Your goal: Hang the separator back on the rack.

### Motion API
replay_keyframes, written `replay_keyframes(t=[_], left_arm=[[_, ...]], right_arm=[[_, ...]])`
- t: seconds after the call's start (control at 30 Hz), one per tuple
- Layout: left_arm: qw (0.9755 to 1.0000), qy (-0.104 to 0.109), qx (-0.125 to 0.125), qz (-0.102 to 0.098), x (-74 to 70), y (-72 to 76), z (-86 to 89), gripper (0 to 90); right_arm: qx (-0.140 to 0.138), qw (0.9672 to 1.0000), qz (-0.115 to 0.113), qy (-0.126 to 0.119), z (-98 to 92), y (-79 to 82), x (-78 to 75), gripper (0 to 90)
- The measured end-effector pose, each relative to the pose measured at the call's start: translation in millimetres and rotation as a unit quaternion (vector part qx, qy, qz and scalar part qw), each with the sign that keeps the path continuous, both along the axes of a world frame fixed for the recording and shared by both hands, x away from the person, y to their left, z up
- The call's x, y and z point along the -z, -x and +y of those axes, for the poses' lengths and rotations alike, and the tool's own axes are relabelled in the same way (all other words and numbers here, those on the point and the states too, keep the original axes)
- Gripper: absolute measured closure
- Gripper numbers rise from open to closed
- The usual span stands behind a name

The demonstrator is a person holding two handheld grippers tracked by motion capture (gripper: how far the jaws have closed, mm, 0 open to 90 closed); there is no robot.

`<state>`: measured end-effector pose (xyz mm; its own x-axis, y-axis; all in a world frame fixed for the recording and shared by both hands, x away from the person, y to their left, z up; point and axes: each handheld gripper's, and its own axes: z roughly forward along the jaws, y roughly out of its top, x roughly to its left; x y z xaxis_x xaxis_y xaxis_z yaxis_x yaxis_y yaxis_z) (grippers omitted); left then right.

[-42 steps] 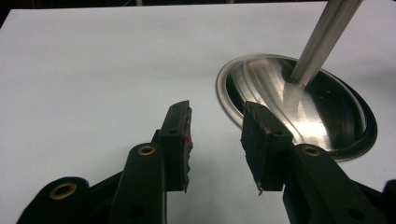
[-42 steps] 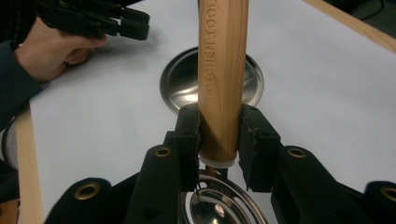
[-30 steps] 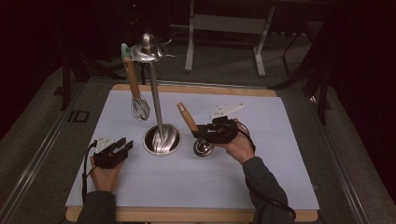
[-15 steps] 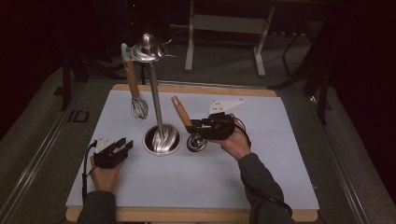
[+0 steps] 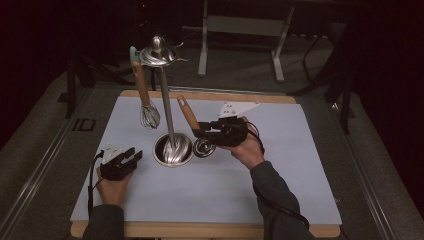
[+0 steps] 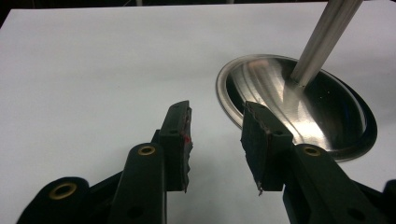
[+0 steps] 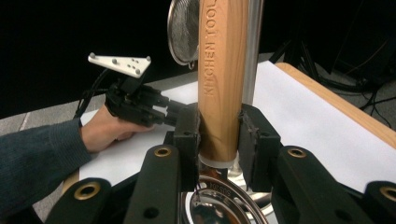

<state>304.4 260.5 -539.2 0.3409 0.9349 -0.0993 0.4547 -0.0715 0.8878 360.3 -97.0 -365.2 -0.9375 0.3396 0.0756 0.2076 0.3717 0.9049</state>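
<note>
Strainer [image 7: 219, 84] | wooden handle reads "KITCHEN TOOL" | right tool [image 7: 219, 133] clamped on it | left tool [image 6: 215, 135] open, empty

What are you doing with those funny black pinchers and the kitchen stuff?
A person holds a gripper in each hand at a table. The right gripper is clamped on the wooden handle of a small strainer, holding it tilted beside the shiny metal stand. A whisk already hangs from the top of that stand. The left gripper rests open on the white mat near the stand's round base, holding nothing.
</note>
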Motion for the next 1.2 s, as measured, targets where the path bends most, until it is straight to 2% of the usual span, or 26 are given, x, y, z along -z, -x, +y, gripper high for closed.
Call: replay_keyframes(t=[0.77, 1.2], left_arm=[[1.0000, -0.001, -0.001, -0.001, 0.0, 0.4, -0.2, 62.7], [1.0000, -0.002, 0.000, 0.000, -0.1, 0.4, -0.3, 62.7]], right_arm=[[-0.007, 0.9997, -0.024, -0.006, 1.7, 6.6, -24.3, 70.8], [-0.012, 0.9994, -0.029, -0.013, 3.2, 6.0, -34.9, 70.8]])
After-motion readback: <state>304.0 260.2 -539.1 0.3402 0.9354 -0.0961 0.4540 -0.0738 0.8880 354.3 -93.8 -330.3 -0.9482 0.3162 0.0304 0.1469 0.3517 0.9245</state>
